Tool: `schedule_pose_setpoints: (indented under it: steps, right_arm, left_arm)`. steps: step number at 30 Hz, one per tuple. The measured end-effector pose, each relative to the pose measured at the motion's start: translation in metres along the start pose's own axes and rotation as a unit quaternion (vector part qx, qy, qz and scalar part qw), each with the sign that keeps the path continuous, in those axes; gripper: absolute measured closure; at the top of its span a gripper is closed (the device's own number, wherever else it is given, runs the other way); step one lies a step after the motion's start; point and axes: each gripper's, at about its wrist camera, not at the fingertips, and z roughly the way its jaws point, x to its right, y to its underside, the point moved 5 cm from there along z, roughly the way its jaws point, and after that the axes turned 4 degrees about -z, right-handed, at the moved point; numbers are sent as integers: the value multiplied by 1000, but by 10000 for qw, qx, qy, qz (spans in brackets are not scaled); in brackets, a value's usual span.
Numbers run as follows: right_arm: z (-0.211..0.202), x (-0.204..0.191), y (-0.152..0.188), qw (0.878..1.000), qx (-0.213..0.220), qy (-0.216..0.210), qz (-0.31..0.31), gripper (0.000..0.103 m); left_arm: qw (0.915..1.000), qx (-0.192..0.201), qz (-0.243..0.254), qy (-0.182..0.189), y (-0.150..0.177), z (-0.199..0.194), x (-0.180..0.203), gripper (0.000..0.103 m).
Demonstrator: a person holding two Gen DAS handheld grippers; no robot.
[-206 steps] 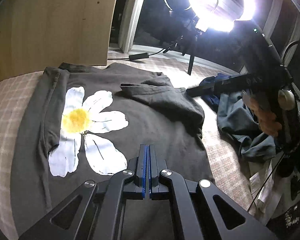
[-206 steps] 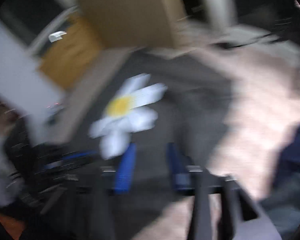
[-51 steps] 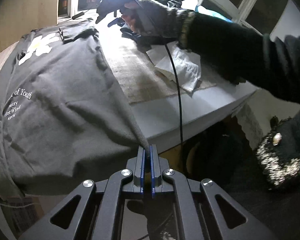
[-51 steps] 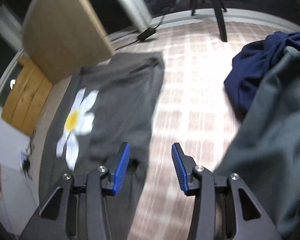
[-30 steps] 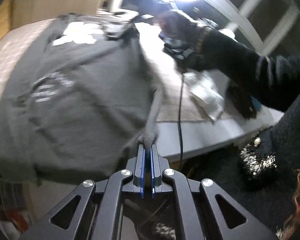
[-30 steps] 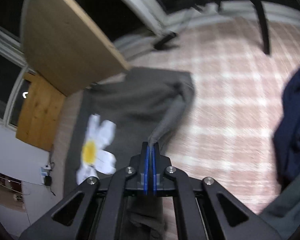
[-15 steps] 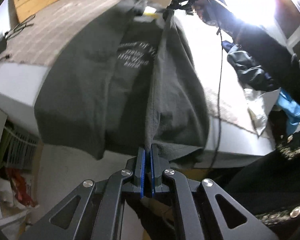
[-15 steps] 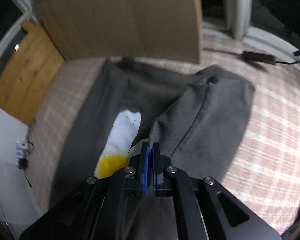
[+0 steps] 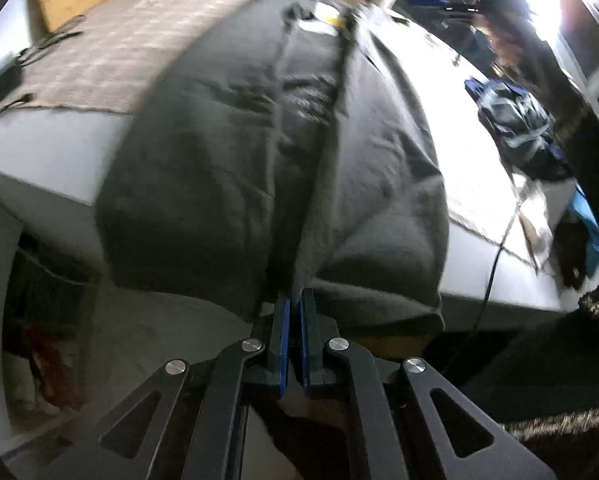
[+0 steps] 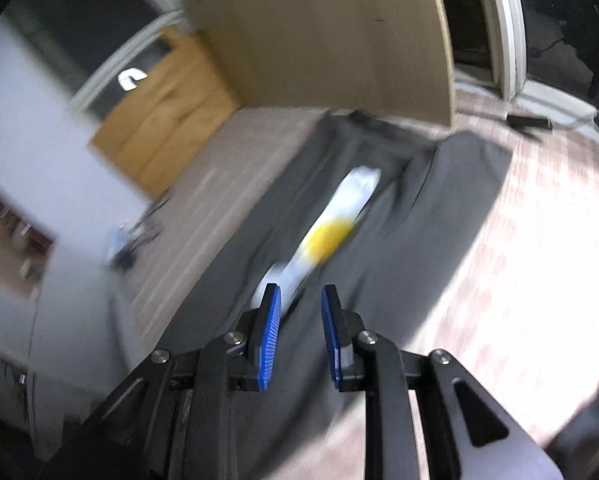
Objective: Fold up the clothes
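The left gripper's blue-padded fingers are pressed together on the hem of a dark grey T-shirt, which drapes over the near edge of the worktop and hangs past it. The right gripper's fingers stand a narrow gap apart, holding nothing, above the same shirt, where its side is folded over part of a white and yellow flower print. A checked cloth to the right of the shirt lies bare and brightly lit. A pile of blue and grey clothes sits well apart at the far right. A wooden board stands behind the shirt's collar.
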Motion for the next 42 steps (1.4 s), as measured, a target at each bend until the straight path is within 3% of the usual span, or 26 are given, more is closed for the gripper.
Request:
schedule_pose_setpoints:
  steps: [5,8,11,13,15,18,22,23,24,25,26,29,31,34,36,40,42]
  right_arm:
    - [-26,-58,128,9995,-202,-81,-222,82]
    - [-42,-93,205,9988,-324,-130,-355,82]
    - [-35,-129,267,9995,-263,73,-161,81]
    - [-29,-150,292,9991,-186,313,-238,70]
    - [-22,-166,308,9967,-67,670,-447,68]
    - [-11,-183,322,9897,90,1110,-898,66]
    - [7,-189,326,9681,108,1925,-1600,66]
    - [8,-188,325,9681,158,1925,-1596,66]
    - [8,-187,324,9682,209,1919,-1590,69]
    - [6,-186,322,9713,300,1821,-1499,89]
    - [9,-185,321,9737,264,1788,-1384,99]
    - [-1,-194,322,9786,453,1632,-1172,98]
    - [-20,-206,322,9794,664,1592,-1052,99]
    - [-72,-217,319,9764,1379,1585,-495,99]
    - [-74,-209,321,9788,1364,1524,-74,99]
    - [-27,-196,331,9802,655,1868,-103,99]
    - [-19,-191,333,9781,625,1985,-51,99]
  left_arm:
    - [9971,-306,685,105,3,-7,0,97]
    - [9905,-388,1314,129,1,-16,2,97]
    - [9751,-456,2158,216,0,-21,10,98]
    - [9635,-555,2591,371,1,-21,15,98]
    - [9519,-640,2962,451,2,-21,18,98]
    - [9364,-727,3388,556,3,-19,27,98]
    - [9284,-683,3573,763,-1,-11,43,98]
    - [9270,-688,3595,814,-3,-9,45,98]
    - [9251,-705,3630,865,-2,-9,41,98]
    - [9231,-725,3667,902,1,-11,38,98]
    - [9208,-740,3719,917,4,-12,38,98]
    - [9142,-748,3871,943,7,-14,39,100]
    - [9132,-672,3901,972,7,-22,38,103]
    - [9117,-577,3941,1013,8,-34,36,103]
    - [9123,-578,3920,1034,9,-36,33,103]
    - [9161,-643,3846,928,10,-21,34,102]
    - [9207,-720,3707,986,13,-16,34,93]
